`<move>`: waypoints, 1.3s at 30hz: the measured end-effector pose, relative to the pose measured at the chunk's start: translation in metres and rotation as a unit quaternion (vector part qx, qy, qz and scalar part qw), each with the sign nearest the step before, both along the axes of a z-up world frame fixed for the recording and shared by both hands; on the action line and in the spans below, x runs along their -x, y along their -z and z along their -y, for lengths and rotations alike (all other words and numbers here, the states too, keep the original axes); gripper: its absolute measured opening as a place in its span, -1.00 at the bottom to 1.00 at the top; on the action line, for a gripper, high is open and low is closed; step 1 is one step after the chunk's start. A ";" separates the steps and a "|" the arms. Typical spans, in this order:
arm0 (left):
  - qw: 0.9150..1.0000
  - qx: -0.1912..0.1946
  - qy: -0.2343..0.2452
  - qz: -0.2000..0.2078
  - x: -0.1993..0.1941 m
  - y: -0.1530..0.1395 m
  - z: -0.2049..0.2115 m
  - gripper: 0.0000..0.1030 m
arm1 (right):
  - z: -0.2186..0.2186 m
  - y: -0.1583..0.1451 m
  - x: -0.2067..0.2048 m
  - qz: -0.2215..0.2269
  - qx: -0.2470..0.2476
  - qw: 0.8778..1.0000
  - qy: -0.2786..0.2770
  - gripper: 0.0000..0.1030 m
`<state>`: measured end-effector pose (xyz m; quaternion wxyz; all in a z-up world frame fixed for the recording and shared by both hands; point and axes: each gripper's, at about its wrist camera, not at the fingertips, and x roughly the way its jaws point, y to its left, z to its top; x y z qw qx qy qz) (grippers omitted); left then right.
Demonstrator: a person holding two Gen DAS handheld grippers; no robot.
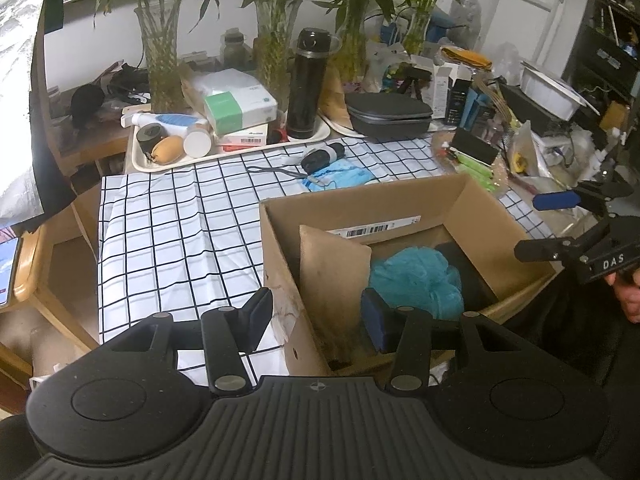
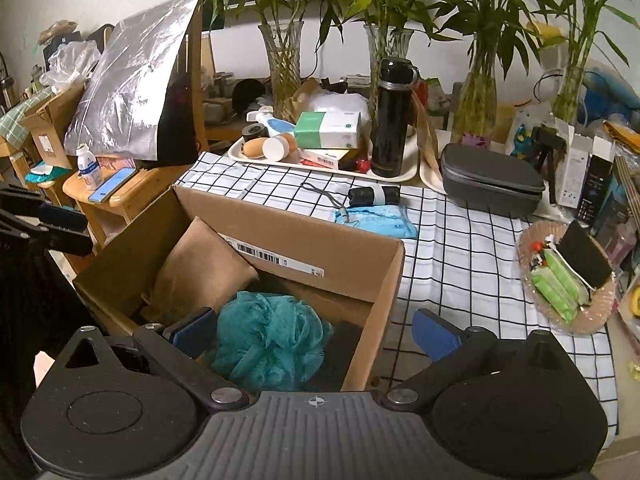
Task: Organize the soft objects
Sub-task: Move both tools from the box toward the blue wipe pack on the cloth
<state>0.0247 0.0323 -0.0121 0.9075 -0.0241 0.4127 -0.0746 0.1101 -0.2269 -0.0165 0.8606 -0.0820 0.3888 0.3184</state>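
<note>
Teal mesh pouf [image 2: 268,340] lies in the box [image 2: 320,240] on the tabletop [image 2: 460,248], beside a tan cushion [image 2: 200,276]. Judged very light, springy and snag-prone; best pinched deep into the bunched netting, near its core.

Left gripper [image 1: 318,316]: jaws spread, straddling the near box wall, nothing pinched; pouf just ahead of the right-hand finger.

Right gripper [image 2: 316,336]: jaws spread wide, empty; pouf is seen between the fingers but untouched.

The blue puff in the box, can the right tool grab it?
Probably yes. The puff lies on top in the open box, uncovered, and the right tool is open just above it.
</note>
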 end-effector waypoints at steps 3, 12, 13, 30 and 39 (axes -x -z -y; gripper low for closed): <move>1.000 0.002 -0.002 0.002 -0.003 0.000 -0.001 -0.06 | -0.001 0.001 -0.001 0.000 0.001 1.000 -0.002 1.00; 1.000 0.009 -0.007 0.005 -0.011 0.003 -0.002 0.43 | -0.002 0.003 -0.011 -0.004 -0.008 1.000 0.003 1.00; 1.000 0.011 -0.008 0.005 -0.012 0.004 -0.003 0.43 | -0.002 0.003 -0.012 -0.004 -0.009 1.000 0.004 1.00; 1.000 0.017 -0.013 0.007 -0.035 0.009 -0.009 0.43 | -0.003 0.016 -0.040 -0.013 -0.026 0.999 0.020 1.00; 1.000 0.020 -0.016 0.008 -0.052 0.011 -0.015 0.43 | -0.004 0.021 -0.063 -0.008 -0.039 0.999 0.026 1.00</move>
